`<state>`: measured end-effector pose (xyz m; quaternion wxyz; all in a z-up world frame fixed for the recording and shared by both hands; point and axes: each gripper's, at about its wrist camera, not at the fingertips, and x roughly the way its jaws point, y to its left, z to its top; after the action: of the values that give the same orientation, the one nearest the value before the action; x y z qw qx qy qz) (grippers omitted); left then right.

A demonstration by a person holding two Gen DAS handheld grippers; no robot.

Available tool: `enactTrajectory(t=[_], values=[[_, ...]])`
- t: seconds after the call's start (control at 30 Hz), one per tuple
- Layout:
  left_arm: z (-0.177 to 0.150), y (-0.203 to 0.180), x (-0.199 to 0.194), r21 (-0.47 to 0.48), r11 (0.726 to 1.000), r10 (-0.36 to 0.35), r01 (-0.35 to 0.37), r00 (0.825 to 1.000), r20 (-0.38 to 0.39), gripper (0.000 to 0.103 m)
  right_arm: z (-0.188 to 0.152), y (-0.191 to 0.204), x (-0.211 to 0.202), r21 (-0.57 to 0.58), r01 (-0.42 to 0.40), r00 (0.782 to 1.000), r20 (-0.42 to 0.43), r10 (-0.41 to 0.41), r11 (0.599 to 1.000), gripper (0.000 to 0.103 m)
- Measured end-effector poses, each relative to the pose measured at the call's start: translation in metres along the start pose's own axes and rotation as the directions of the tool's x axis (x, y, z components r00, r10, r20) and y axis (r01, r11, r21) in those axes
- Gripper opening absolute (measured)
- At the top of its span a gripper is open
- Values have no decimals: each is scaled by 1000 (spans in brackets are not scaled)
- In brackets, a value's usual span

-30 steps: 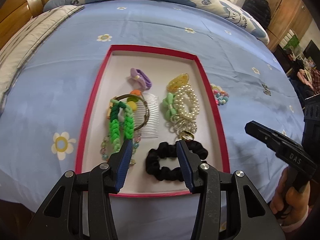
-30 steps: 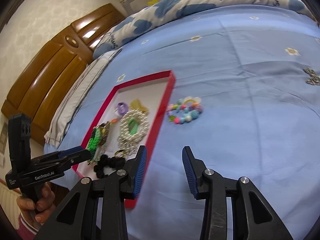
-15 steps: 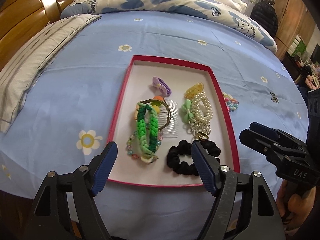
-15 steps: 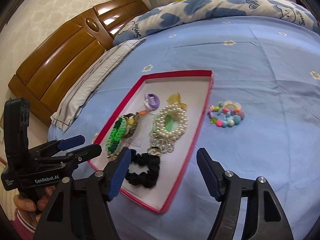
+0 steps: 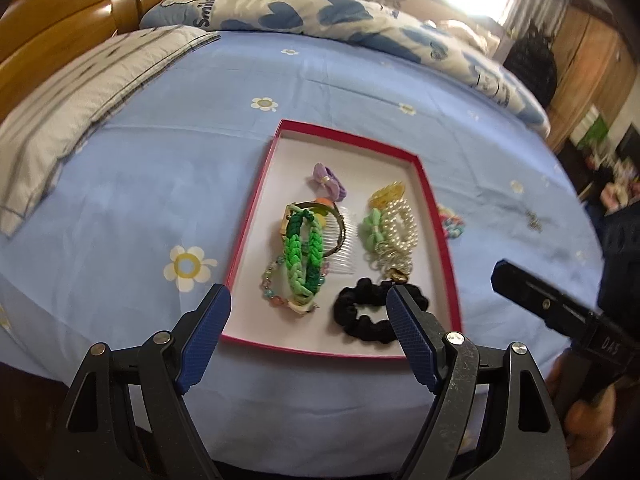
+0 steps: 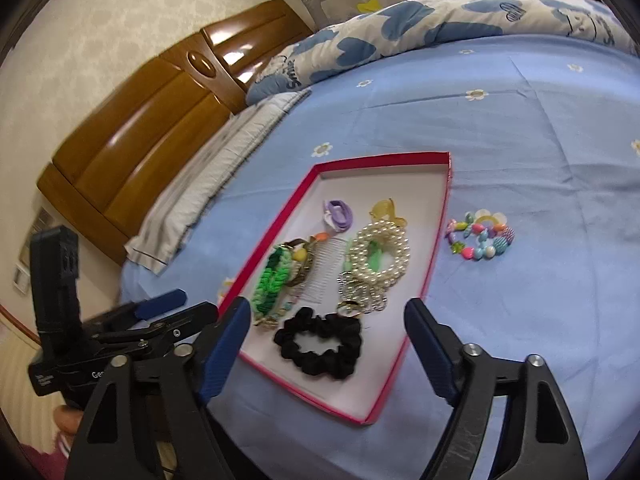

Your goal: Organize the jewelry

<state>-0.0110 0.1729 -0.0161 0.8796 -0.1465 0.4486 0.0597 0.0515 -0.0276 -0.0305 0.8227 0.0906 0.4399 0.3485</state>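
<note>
Both the left hand-held gripper (image 5: 308,312) and the right hand-held gripper (image 6: 328,326) are opening, nothing held. One beaded bracelet (image 6: 482,239) remains on the bed beside the tray (image 6: 434,264); a reach by the right one is judged next.

A blue flowered sheet (image 5: 168,184) covers the bed. A heart-patterned quilt (image 5: 320,16) lies along its far side, a striped pillow (image 6: 208,184) beside the wooden headboard (image 6: 152,128).
</note>
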Motion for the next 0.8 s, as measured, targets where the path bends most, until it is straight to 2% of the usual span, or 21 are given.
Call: enactTrajectory(t=[0.1, 0.2, 0.37, 0.53, 0.6, 0.7, 0.8], values=[[-5, 4, -5, -19, 1000, 14, -14, 1000, 21, 86, -7, -1, -7, 25, -32, 999, 27, 31, 999, 88], [-13, 5, -11, -20, 999, 35, -34, 999, 42, 86, -16, -1, -13, 53, -44, 998, 36, 43, 998, 90], [-33, -1, -15, 12, 998, 60, -61, 997, 50, 86, -38, -4, -12, 102, -109, 994, 23, 107, 989, 93], [-46, -3, -19, 17, 998, 59, -60, 997, 55, 86, -55, -4, -17, 133, -215, 976, 56, 210, 967, 97], [-46, -4, -24, 16, 998, 64, -65, 996, 66, 86, -53, -1, -25, 118, -225, 973, 81, 216, 967, 97], [-38, -9, -40, 48, 996, 66, -71, 993, 102, 87, -41, 11, -52, 52, -212, 963, 179, 199, 976, 102], [-27, -13, -58, 64, 994, 76, -86, 985, 156, 103, -23, 29, -82, -39, -176, 941, 286, 180, 984, 103]])
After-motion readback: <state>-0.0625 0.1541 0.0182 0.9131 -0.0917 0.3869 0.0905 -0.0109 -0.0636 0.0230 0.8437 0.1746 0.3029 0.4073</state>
